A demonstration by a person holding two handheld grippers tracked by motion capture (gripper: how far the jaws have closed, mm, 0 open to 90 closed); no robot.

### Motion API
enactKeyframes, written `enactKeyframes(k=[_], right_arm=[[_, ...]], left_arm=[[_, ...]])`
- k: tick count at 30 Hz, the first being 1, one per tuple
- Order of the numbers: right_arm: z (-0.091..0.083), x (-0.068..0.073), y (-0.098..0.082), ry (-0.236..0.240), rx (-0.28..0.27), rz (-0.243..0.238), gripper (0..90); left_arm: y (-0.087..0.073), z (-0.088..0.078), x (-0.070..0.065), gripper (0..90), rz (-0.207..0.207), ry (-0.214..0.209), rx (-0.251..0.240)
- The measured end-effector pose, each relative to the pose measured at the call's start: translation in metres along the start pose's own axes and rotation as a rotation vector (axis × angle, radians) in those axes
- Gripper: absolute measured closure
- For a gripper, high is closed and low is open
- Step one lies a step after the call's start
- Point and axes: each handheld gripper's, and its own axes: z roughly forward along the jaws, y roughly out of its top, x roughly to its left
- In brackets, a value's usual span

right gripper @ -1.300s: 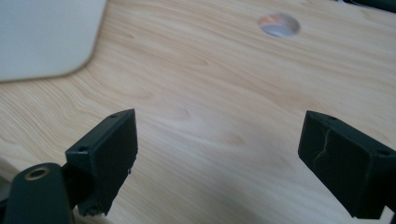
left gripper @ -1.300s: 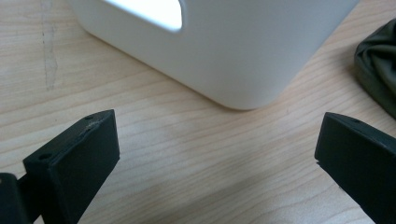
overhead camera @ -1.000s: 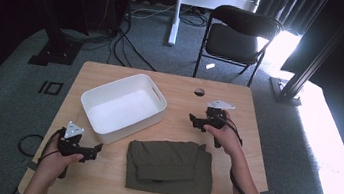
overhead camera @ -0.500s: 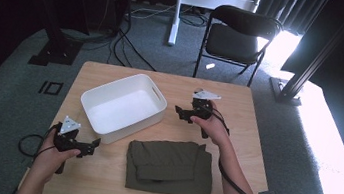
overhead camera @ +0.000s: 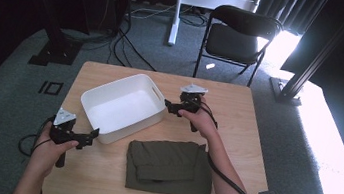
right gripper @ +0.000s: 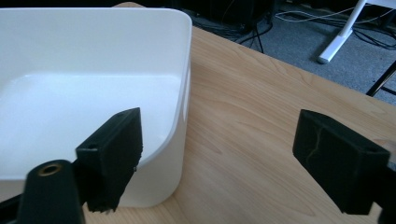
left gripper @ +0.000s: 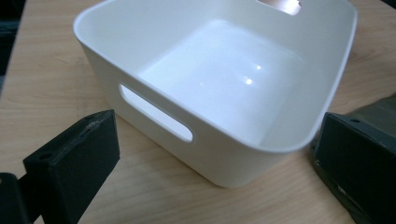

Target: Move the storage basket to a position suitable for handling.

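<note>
An empty white bin with handle slots stands left of centre on the wooden table. A folded olive cloth lies in front of it. My left gripper sits at the bin's near-left corner, jaws open. In the left gripper view the left gripper has its jaws spread wide before the bin, and the cloth peeks in at the right. My right gripper is open at the bin's right end. In the right gripper view the right gripper has one jaw over the rim of the bin.
A black folding chair stands beyond the table's far edge. Cables and a white stand leg lie on the grey carpet. Bare wood spreads to the right of the bin and cloth.
My right gripper has travelled left and slightly away across the table to the bin's right end. The left gripper has shifted only a little near the bin's corner.
</note>
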Motion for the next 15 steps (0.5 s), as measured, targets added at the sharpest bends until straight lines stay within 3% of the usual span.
enactKeyframes(k=[9, 12, 15], right_arm=[[0.018, 0.006, 0.0, -0.031, 0.014, -0.019, 16.3], [0.022, 0.004, -0.004, -0.049, 0.02, -0.026, 19.0], [0.021, 0.005, -0.006, -0.047, 0.005, -0.026, 19.6]], left_arm=[[0.002, 0.013, 0.0, 1.2, -0.003, 0.036, 0.016], [0.001, 0.02, -0.001, 7.8, -0.008, 0.08, 0.021], [0.0, 0.024, 0.0, 7.7, -0.02, 0.1, 0.024]])
